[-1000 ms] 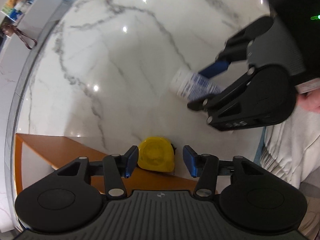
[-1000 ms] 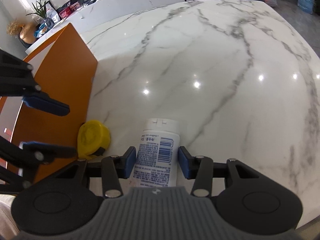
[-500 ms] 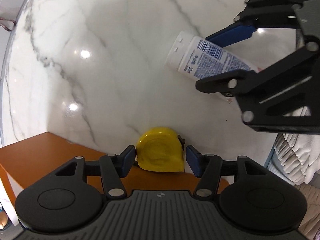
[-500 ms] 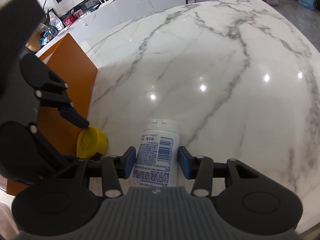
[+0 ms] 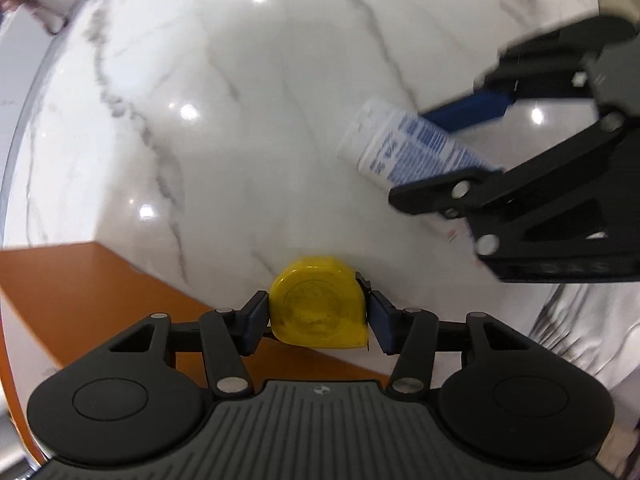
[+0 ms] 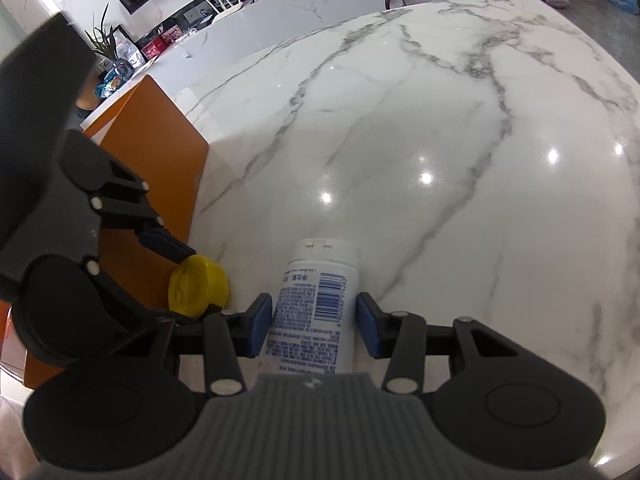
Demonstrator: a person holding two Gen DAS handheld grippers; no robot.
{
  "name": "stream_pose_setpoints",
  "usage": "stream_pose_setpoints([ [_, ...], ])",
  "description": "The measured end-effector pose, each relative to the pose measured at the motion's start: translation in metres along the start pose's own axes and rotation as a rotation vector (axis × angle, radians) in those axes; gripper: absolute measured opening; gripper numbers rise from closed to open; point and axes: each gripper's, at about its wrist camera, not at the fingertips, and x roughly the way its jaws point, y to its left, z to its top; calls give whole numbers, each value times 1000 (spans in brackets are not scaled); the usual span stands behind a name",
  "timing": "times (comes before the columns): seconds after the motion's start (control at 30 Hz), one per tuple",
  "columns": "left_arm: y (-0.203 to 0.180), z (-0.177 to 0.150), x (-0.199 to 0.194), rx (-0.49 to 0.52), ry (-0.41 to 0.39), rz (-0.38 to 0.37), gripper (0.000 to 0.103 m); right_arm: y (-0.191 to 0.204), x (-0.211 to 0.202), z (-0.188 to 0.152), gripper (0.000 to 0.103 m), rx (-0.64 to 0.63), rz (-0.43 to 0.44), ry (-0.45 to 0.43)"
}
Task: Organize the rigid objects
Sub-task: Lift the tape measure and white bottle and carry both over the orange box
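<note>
Marble worktop (image 6: 400, 140): left claw (image 5: 318, 314), jaws just closing, grips tape measure (image 5: 318, 308) beside orange box (image 6: 160, 148) at 9 o'clock; right claw (image 6: 314, 322) holds bottle (image 6: 316, 304). Next, probably lifting both into the box.

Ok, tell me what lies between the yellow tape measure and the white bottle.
Nothing: only bare marble tabletop separates the yellow tape measure from the white bottle, clearest in the left wrist view.

Our left gripper (image 5: 318, 316) and right gripper (image 6: 315, 328) looked alike: matte black linkages with silver screw heads, blue pads (image 6: 259, 322) on the fingers, round black housings and a ribbed grey body with a small round emblem.
</note>
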Motion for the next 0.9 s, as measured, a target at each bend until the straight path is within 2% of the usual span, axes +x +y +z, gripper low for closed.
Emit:
stream_pose_setpoints([
  [0.17,6,-19,-37,-131,-152,-5,61,-5,-6,-1,47,32,24,-19],
  [0.27,4,-32,-64,-163,-225,-11,61,-3,-15,-3,45,27,35,-62],
  [0.3,6,-39,-74,-174,-249,-15,61,-2,-18,-4,44,21,35,-80],
  [0.37,1,-45,-95,-195,-286,-18,61,1,-26,-6,32,7,36,-111],
  [0.4,-5,-43,-104,-207,-301,-19,61,2,-28,-8,28,1,41,-114],
  [0.6,-17,-66,-130,-292,-355,13,61,17,-28,-10,27,-54,2,-89],
  [0.7,-21,-89,-138,-350,-387,3,61,21,-30,-16,26,-67,-19,-77],
  [0.9,-13,-132,-141,-447,-393,29,61,35,-42,-25,25,-112,-59,-55],
])
